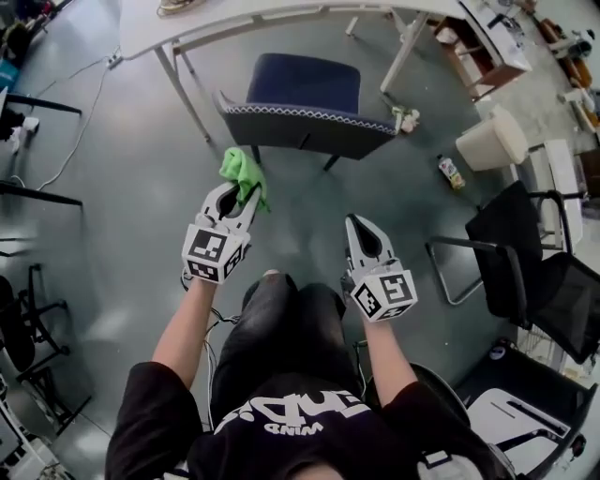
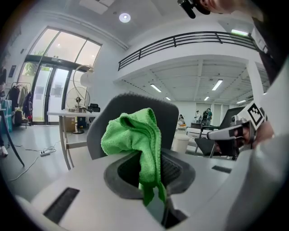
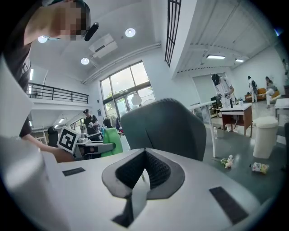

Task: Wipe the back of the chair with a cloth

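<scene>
The chair stands in front of me, its dark back (image 1: 309,127) nearest and its blue seat (image 1: 305,80) beyond. My left gripper (image 1: 244,195) is shut on a green cloth (image 1: 242,172), held a little short of the back's left end. In the left gripper view the cloth (image 2: 135,135) bunches up out of the jaws, with the chair back (image 2: 169,119) right behind it. My right gripper (image 1: 356,225) is shut with nothing in it, lower and to the right. Through the right gripper view its jaws (image 3: 143,171) face the grey chair back (image 3: 167,128).
A white table (image 1: 234,19) stands behind the chair. On the floor to the right are a bottle (image 1: 451,172) and a white bin (image 1: 492,141). Black chairs (image 1: 525,262) crowd the right side. Cables and stands line the left edge.
</scene>
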